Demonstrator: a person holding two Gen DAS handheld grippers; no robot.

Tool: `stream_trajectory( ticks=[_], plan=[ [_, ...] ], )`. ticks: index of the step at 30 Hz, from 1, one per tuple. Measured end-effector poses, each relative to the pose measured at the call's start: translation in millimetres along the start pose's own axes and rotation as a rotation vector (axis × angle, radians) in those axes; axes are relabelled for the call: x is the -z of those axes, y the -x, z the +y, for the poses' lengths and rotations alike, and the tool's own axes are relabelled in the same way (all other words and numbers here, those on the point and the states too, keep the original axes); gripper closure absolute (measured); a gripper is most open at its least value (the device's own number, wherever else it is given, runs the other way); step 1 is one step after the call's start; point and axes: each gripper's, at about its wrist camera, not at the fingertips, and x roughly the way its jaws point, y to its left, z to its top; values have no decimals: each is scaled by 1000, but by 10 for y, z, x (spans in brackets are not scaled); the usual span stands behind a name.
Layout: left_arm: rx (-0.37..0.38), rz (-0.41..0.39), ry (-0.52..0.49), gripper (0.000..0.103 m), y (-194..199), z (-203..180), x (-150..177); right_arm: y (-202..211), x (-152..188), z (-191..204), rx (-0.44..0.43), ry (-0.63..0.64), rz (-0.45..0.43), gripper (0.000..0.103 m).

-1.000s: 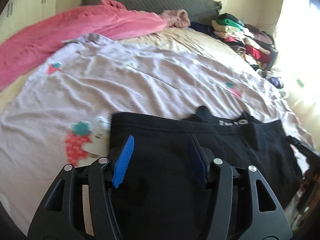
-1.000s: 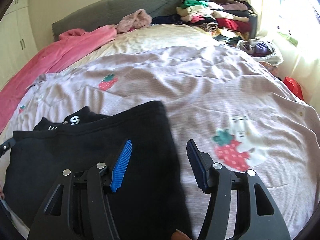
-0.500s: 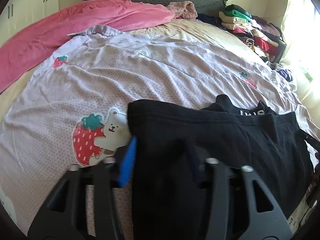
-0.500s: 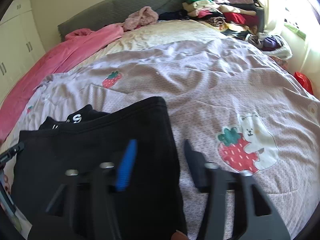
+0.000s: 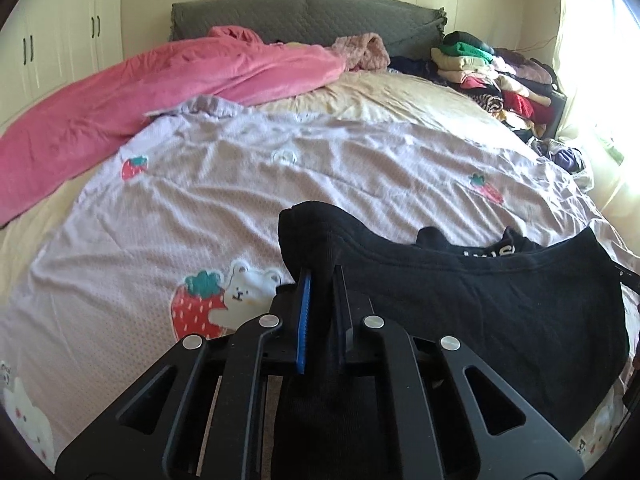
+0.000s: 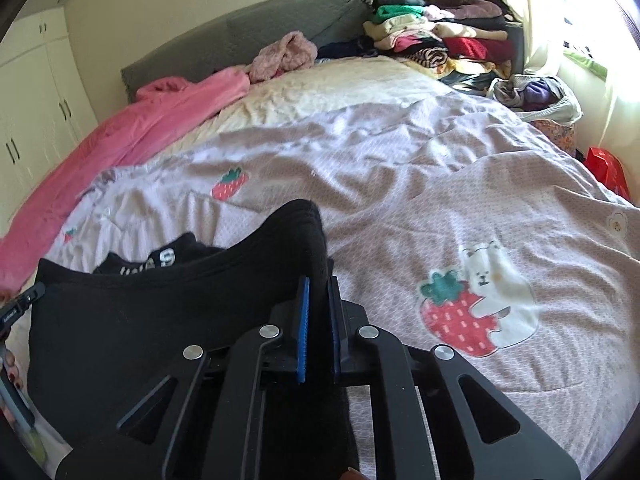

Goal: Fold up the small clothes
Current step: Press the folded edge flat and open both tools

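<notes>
A small black garment (image 5: 500, 304) with white lettering on its inner collar lies at the near edge of the bed. My left gripper (image 5: 322, 276) is shut on its left corner and lifts that corner off the bedspread. The garment also shows in the right wrist view (image 6: 160, 312). My right gripper (image 6: 318, 280) is shut on its right corner, raised the same way. The cloth sags between the two held corners.
The lilac bedspread (image 5: 280, 184) with strawberry and bear prints covers the bed. A pink blanket (image 5: 140, 92) lies along the left side. Stacks of folded clothes (image 5: 492, 76) sit at the far right by the grey headboard (image 5: 304, 16). A red bag (image 6: 608, 168) stands beside the bed.
Both grippers were open over the flat garment. They have closed on its two near corners and lifted them, so the cloth has bunched up and risen.
</notes>
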Motion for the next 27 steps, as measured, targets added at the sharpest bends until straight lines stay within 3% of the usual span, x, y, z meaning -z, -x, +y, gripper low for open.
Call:
stream_trajectory(
  ticks=[5,9,18,21,23,27],
  plan=[
    [-57,34,10,100,-167,73,52,-146,60,-58,52,-19,56,95],
    [-60,78,31,100,-287,157,131,-270,115,-75,68,-22,100,95],
    [-47,91,28,98,-245,165,164,-149,110,-83,107,-15,86,60],
    [-27,97,38,83,-182,186,164,11,75,-42,88,-16,45,42],
    [-13,98,36,83,-117,196,169,145,56,12,74,-6,11,30],
    [3,75,56,66,109,269,166,368,30,77,1,-13,-26,28]
  ],
)
